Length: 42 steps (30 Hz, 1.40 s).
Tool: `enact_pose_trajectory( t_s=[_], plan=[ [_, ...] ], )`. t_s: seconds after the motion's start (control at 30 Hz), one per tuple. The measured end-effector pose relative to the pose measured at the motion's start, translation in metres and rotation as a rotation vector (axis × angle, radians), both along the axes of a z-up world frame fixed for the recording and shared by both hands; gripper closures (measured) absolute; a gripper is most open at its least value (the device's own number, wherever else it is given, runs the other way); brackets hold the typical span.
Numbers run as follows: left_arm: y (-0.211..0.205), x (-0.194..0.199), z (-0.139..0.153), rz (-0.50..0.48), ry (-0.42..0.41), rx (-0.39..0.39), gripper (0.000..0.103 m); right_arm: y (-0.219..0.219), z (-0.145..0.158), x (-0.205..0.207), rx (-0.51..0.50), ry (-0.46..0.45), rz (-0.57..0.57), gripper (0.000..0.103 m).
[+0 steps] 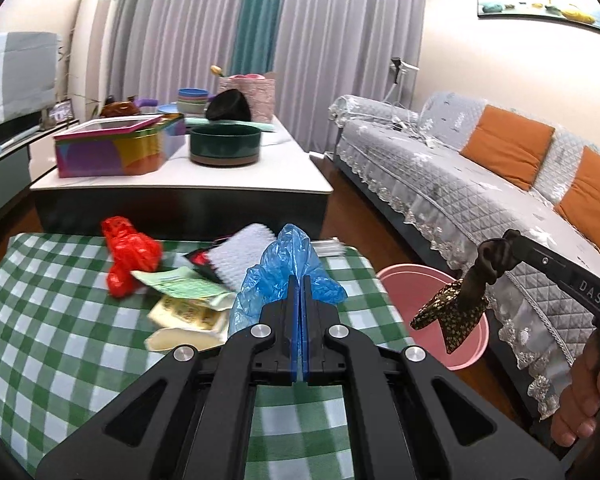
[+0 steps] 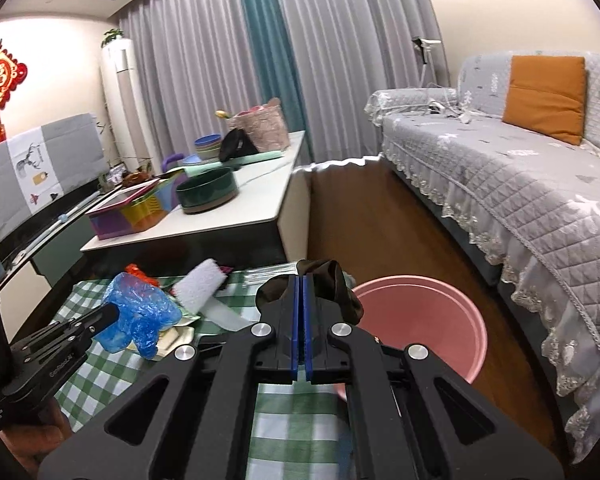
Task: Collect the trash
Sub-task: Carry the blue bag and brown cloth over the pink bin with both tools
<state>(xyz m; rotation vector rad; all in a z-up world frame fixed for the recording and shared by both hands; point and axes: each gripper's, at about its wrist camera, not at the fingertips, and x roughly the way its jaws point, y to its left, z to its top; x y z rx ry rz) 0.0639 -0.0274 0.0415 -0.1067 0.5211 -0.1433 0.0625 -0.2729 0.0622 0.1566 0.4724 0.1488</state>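
left gripper (image 1: pixel 300 292) clamped on crumpled blue plastic bag (image 1: pixel 284 268): light, slippery | right gripper (image 2: pixel 302 292) pinching limp dark gold-patterned cloth scrap (image 1: pixel 456 304) by bunched end | round pink plastic bin (image 2: pixel 420 320) beside desk (image 1: pixel 60 340)

Your left gripper (image 1: pixel 300 280) hides lower blue plastic bag (image 1: pixel 284 268). Pink bin (image 2: pixel 420 312) near rim hidden behind right gripper (image 2: pixel 302 280). Paper labels (image 1: pixel 188 300) unreadable.
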Motion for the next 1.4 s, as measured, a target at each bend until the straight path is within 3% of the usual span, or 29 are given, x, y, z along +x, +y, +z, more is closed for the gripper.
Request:
enact_pose_trajectory(
  t_s=[0.63,1.4],
  plan=[
    [-0.085,0.042,-0.004,-0.155,0.038,-0.019,0.102,-0.072,-0.011,0.017,0.030,0.033,-0.153,0.101],
    [-0.149,0.117,-0.008,-0.250,0.077,0.004,0.102,-0.107,-0.024,0.055,0.088,0.076,-0.235,0.101]
  ],
)
